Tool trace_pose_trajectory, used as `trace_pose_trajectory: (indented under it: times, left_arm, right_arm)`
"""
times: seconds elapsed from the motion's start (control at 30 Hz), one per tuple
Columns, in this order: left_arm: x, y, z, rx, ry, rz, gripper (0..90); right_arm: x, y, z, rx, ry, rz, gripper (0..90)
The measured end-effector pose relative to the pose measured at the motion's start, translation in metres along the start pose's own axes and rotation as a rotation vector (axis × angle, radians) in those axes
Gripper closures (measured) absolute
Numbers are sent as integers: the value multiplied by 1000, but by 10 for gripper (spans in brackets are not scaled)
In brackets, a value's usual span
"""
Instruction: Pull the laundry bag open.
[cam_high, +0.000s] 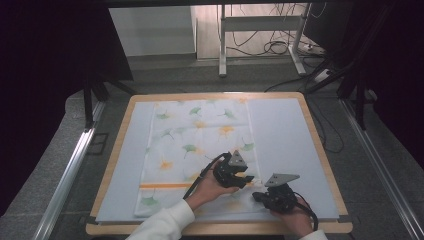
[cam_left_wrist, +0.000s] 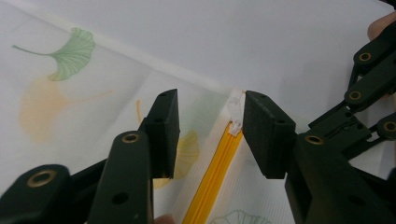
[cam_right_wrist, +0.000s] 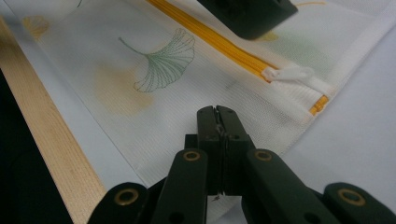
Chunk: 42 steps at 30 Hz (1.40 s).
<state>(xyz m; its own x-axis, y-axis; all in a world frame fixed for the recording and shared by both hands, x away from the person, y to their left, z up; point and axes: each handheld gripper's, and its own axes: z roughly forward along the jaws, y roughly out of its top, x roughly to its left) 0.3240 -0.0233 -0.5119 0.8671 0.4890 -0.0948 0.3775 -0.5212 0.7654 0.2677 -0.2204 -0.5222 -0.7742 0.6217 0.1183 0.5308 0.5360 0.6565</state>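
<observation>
A white mesh bag (cam_high: 200, 145) printed with green and orange ginkgo leaves lies flat on the mat. Its yellow zipper (cam_high: 165, 185) runs across the near end. My left gripper (cam_left_wrist: 210, 116) is open, its jaws standing either side of the white zipper pull (cam_left_wrist: 235, 112) at the zipper's (cam_left_wrist: 215, 172) right end, pads not touching it. In the high view the left gripper (cam_high: 247, 179) sits over the bag's near right corner. My right gripper (cam_right_wrist: 217, 114) is shut on the bag's fabric edge just below the pull (cam_right_wrist: 292, 73); it is close beside the left one (cam_high: 257, 196).
A pale mat (cam_high: 285, 140) covers the wooden table (cam_high: 320, 145), whose near edge (cam_right_wrist: 46, 140) lies close to the right gripper. Black stands and cables surround the table on the floor behind.
</observation>
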Motion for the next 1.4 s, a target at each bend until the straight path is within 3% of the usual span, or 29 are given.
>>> trace_pose_trajectory:
  times: [0.5, 0.53, 0.83, 0.87, 1.07, 1.4]
  left_arm:
    - [-5, 5, 18, 37, -18, 14, 625]
    - [-6, 6, 21, 64, -7, 31, 628]
    - [-10, 11, 28, 124, 0, 77, 664]
    - [-10, 11, 29, 115, -8, 60, 674]
    - [-8, 11, 29, 122, -33, 48, 819]
    - [-10, 11, 29, 126, -41, 62, 900]
  right_arm:
    - [0, 0, 0, 1, 0, -1, 885]
    - [0, 0, 0, 1, -1, -3, 885]
    - [0, 0, 0, 1, 0, -7, 885]
    - [0, 0, 0, 2, -1, -9, 885]
    - [0, 0, 0, 0, 0, -10, 885]
    - [0, 0, 0, 0, 0, -11, 885]
